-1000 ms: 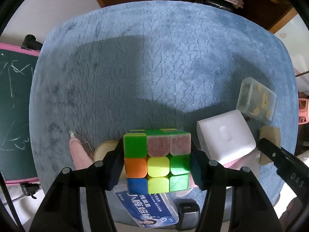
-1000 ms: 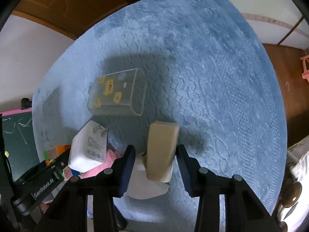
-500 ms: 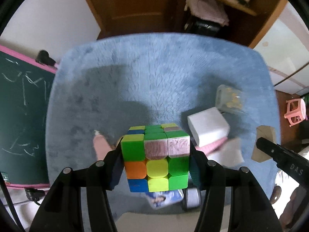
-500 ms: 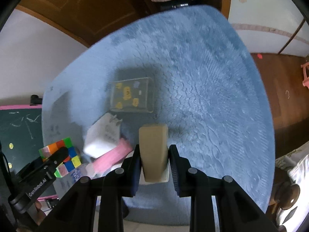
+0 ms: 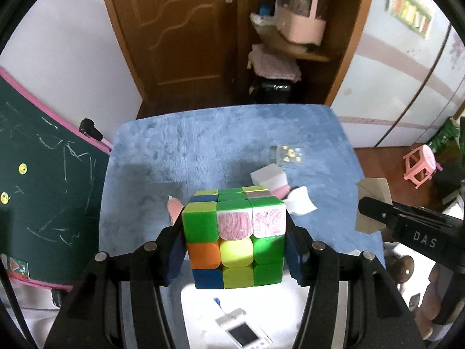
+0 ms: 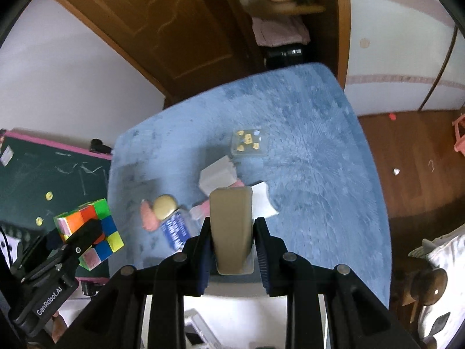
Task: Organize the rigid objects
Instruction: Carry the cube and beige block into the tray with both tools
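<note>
My left gripper point(image 5: 235, 250) is shut on a colourful puzzle cube point(image 5: 235, 241) and holds it high above the blue mat point(image 5: 203, 151). The cube also shows at the left of the right wrist view point(image 6: 90, 232). My right gripper point(image 6: 231, 247) is shut on a beige block point(image 6: 231, 226), also lifted well above the mat; that block shows at the right of the left wrist view point(image 5: 373, 203). On the mat lie a white charger point(image 6: 218, 177), a clear box with yellow stickers point(image 6: 249, 143), a pink item point(image 6: 148, 215) and a blue-labelled pack point(image 6: 175, 229).
A white paper piece point(image 6: 263, 200) lies by the charger. A green chalkboard point(image 5: 37, 180) stands left of the mat. A wooden door point(image 5: 174, 29) and shelves point(image 5: 290, 43) are behind. A pink stool point(image 5: 421, 165) stands on the floor at right. A white device point(image 5: 244, 333) lies below.
Both grippers have risen far above the mat with their objects; the mat and the things on it look much smaller now. The right jaws closed onto the beige block.
</note>
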`<move>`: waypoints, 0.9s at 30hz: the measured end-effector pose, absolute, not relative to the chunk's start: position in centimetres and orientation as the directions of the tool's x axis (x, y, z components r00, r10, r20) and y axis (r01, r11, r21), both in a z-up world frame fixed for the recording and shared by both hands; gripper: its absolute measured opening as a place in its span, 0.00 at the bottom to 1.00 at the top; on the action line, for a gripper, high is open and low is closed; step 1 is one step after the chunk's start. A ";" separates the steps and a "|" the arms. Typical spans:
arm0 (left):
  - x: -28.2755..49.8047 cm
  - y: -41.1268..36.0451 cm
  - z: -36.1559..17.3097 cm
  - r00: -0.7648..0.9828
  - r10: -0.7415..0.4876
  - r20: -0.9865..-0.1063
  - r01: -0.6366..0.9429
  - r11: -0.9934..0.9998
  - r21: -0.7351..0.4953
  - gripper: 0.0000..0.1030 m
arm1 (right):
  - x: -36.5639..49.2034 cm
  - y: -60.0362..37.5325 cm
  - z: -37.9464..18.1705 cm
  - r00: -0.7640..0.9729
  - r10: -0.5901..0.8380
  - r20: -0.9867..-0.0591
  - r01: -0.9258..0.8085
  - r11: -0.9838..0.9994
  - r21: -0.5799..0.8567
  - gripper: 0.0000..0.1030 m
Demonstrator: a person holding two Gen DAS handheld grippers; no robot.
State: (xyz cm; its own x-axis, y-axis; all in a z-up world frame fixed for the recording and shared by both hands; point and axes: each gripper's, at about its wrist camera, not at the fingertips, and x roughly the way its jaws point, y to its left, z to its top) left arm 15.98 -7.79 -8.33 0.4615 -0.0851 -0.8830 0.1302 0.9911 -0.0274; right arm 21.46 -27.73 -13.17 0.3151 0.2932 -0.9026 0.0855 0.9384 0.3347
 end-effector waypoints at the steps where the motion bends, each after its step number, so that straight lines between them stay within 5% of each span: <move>1: 15.1 -7.8 -7.8 0.471 -0.092 -0.877 0.134 0.990 -0.031 0.59 | 20.6 -27.6 -12.4 0.328 0.292 -0.898 0.077 0.940 0.333 0.27; 15: 5.8 -5.7 -7.5 0.565 -0.144 -0.812 0.199 0.979 -0.035 0.59 | 8.6 -23.3 -6.5 0.435 0.274 -0.858 -0.070 0.960 0.271 0.27; 27: 2.7 -7.0 -15.4 0.482 -0.242 -0.842 0.311 0.946 -0.094 0.59 | 1.5 -21.1 -16.3 0.267 0.293 -0.918 -0.053 0.956 0.289 0.27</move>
